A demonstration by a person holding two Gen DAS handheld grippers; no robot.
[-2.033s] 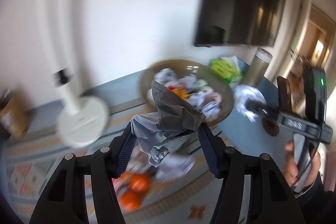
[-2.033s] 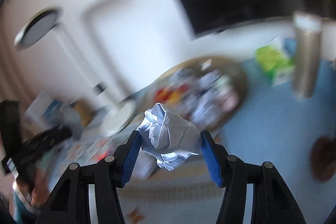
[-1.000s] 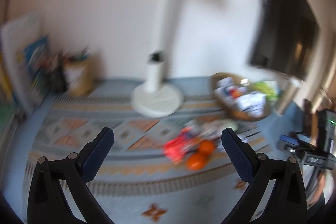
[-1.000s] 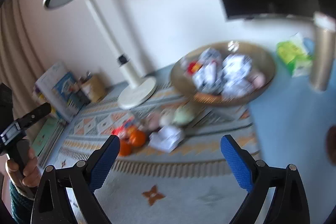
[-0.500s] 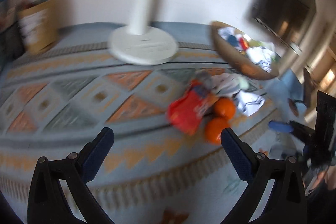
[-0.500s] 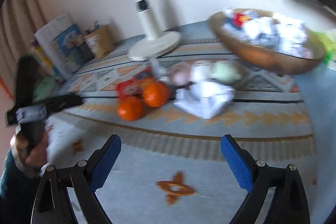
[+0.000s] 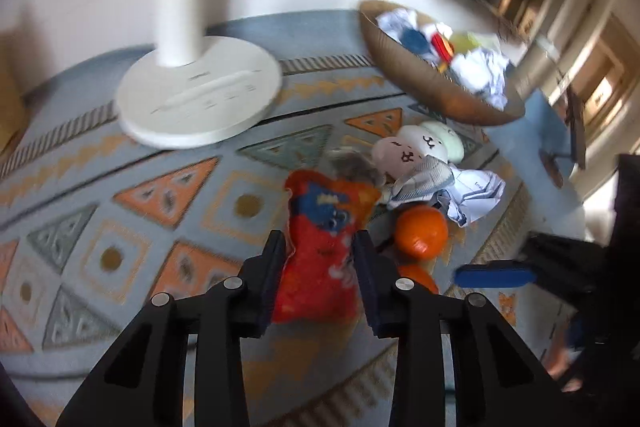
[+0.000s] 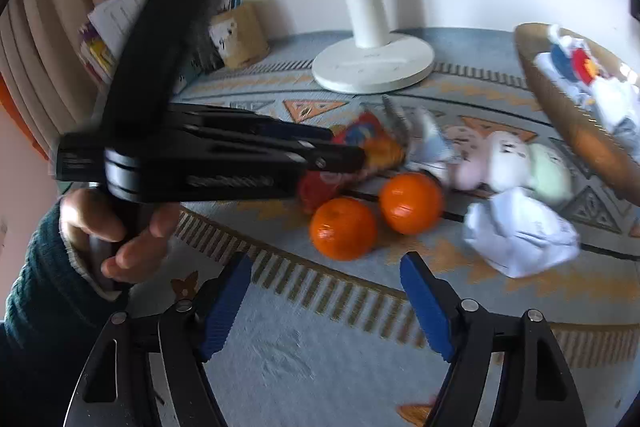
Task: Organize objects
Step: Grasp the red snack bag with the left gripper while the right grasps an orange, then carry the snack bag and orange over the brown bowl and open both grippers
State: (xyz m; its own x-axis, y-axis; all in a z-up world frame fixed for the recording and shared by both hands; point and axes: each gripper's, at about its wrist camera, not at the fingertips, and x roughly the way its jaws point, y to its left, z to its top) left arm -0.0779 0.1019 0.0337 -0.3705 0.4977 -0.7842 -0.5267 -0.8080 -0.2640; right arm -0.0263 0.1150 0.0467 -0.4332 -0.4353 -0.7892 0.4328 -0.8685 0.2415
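Our left gripper (image 7: 318, 257) clamps one crinkly red snack packet (image 7: 322, 247).
Our right gripper (image 8: 325, 297) gapes near two round oranges (image 8: 344, 228); far right, one brown wooden bowl (image 8: 560, 107).

Snack bag (image 7: 326, 239) left of oranges (image 8: 411, 203); bowl (image 7: 412, 75) prob. behind.

Soft daylight, strong fisheye bending with dark corners, motion blur smearing both views throughout.
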